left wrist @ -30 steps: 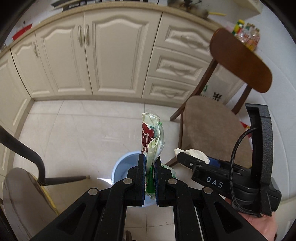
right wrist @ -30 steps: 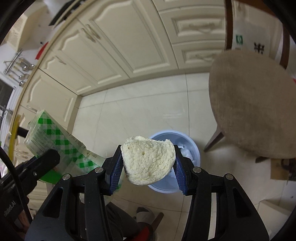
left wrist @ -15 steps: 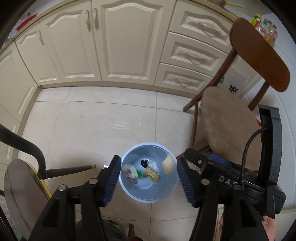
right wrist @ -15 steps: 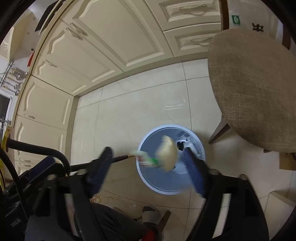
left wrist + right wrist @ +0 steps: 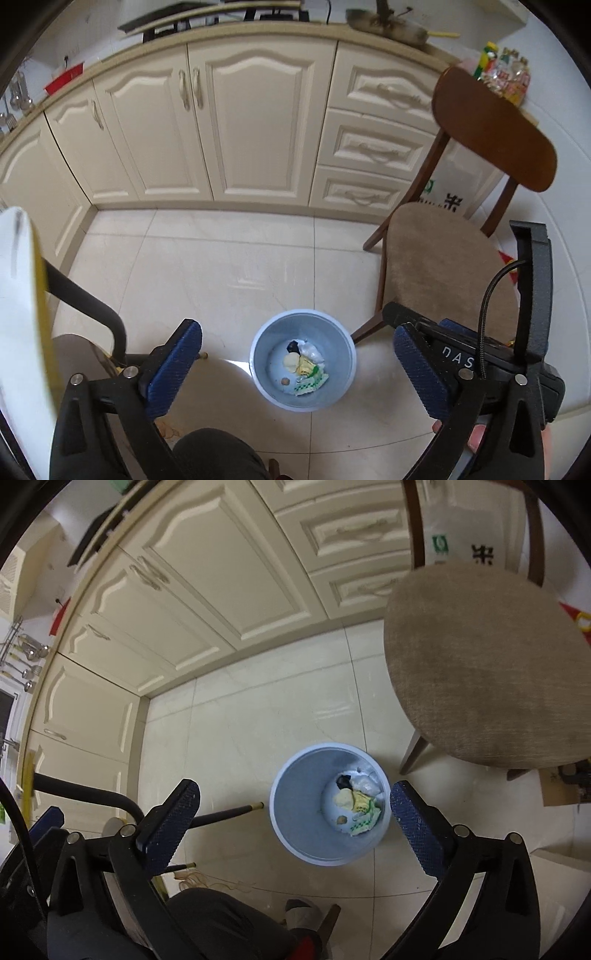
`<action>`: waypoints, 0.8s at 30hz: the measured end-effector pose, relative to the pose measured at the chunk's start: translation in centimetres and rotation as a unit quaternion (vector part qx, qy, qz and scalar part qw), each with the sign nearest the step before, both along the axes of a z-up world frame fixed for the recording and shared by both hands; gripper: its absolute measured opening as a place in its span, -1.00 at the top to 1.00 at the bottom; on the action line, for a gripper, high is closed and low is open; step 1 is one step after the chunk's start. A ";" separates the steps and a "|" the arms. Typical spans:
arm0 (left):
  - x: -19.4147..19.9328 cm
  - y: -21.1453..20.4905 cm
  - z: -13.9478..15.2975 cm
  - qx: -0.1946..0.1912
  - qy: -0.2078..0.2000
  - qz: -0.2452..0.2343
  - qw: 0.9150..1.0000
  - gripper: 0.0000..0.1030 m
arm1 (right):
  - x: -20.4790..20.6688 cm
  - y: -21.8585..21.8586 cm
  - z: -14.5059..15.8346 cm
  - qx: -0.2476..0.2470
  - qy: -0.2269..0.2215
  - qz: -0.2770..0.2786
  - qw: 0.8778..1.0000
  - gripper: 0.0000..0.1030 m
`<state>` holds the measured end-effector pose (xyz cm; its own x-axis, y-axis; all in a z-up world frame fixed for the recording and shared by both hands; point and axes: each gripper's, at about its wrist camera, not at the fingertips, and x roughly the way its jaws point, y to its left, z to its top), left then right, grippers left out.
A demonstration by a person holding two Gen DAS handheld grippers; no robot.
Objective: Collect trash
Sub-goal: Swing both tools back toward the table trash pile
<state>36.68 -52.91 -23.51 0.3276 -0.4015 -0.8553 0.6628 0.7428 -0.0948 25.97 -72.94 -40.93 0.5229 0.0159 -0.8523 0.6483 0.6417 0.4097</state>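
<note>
1. Your left gripper [image 5: 297, 363] sits at the bottom of the left wrist view, jaws opening and spread wide, blue pads far apart, nothing between them.
2. Your right gripper [image 5: 293, 819] sits low in the right wrist view, jaws also opening, wide, holding nothing.
3. The blue bin [image 5: 334, 334] stands on the pale tile floor [image 5: 221, 266], lower centre of the left view, framed between the left pads. In the right view the bin [image 5: 295, 801] is lower centre, between the right pads.
4. The trash [image 5: 304, 365] lies at the bottom of the bin: a pale bread piece [image 5: 290, 361], a green-checked wrapper [image 5: 310, 384], a white crumpled bit, a dark scrap, a small brown lump. Same pile in the right view [image 5: 356, 805], toward the bin's right side.
5. The wooden chair [image 5: 443, 273] with a tan seat is at right in the left view, a front leg near the bin.
6. The cream cabinets [image 5: 251, 122] fill the upper part of the frame.
7. Your right gripper's body shows at lower right of the left view, marked "DAS".
8. Your dark trouser leg [image 5: 218, 458] is at the bottom edge.
</note>
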 end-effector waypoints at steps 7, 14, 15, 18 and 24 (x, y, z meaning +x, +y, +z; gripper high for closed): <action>-4.0 6.9 6.7 -0.055 -0.064 -0.002 0.996 -0.98 | -1.5 3.0 7.7 -0.043 -0.053 0.003 0.998 -1.00; -8.1 18.0 12.2 -0.105 -0.138 0.034 0.984 -0.98 | -1.8 9.2 16.7 -0.098 -0.117 0.032 0.988 -1.00; -8.5 20.2 12.9 -0.111 -0.147 0.044 0.982 -0.98 | -1.7 10.3 17.6 -0.105 -0.122 0.039 0.986 -1.00; -10.0 26.1 14.3 -0.124 -0.173 0.073 0.974 -0.98 | -1.0 14.0 20.7 -0.127 -0.144 0.068 0.979 -1.00; -14.4 36.2 16.7 -0.132 -0.224 0.139 0.956 -0.98 | 0.8 22.9 25.9 -0.164 -0.187 0.132 0.959 -1.00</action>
